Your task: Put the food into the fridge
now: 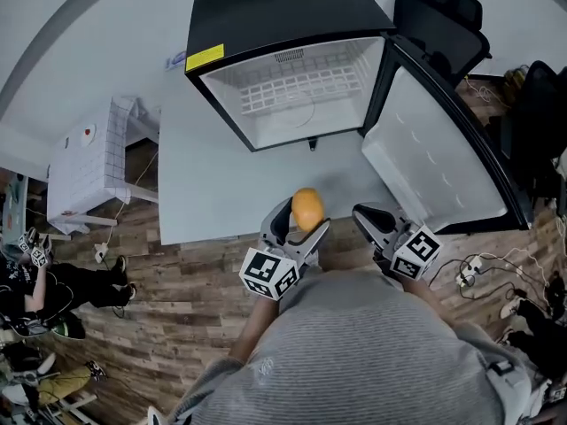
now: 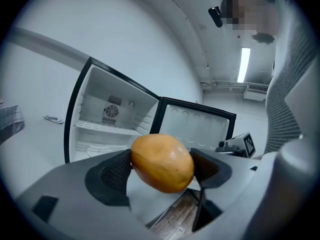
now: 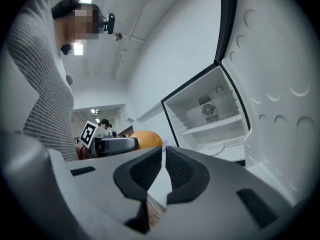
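Mango (image 2: 162, 160) clamped in left gripper (image 2: 163, 169)

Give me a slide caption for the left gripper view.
Left gripper holds an orange-yellow fruit between its jaws, facing the open fridge.

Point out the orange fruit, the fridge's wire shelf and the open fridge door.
orange fruit (image 2: 162, 162), left gripper view, middle of its skin.
wire shelf (image 1: 297, 91), head view, centre of the grid.
fridge door (image 1: 434, 162), head view, its white inner panel.
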A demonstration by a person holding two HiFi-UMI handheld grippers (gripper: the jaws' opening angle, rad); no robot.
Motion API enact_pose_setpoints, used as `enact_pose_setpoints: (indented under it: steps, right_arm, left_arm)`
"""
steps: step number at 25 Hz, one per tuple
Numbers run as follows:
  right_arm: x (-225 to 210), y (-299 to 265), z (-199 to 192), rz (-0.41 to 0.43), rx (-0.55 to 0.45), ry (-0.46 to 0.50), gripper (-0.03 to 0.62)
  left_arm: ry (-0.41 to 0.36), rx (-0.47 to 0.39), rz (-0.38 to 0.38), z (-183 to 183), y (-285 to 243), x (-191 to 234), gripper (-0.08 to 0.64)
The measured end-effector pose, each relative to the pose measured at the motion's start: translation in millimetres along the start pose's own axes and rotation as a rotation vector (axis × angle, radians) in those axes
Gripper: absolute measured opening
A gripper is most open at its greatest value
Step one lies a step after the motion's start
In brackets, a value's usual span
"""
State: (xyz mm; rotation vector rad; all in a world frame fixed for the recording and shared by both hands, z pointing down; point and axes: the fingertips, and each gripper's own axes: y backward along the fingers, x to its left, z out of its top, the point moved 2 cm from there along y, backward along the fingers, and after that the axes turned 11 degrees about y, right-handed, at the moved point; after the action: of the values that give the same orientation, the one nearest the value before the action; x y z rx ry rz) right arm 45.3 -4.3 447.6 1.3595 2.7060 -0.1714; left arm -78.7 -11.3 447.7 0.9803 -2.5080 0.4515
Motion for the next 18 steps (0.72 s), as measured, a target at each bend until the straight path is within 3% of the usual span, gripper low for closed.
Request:
enact_pose_setpoints:
  steps: [8,18]
  right_arm:
    - [-1.7,-53.9,-1.3,-0.045,0.014,0.000,0.014]
    - [-2.3,-88.6,-7.9,-0.102,0.031,0.006,0.014]
  left_arm:
    - [-0.001,0.010,-0.024,20.5,6.3,56.3,0.388]
    - [-0.007,0.031,-0.077,27.7,1.5,93.3,0.388]
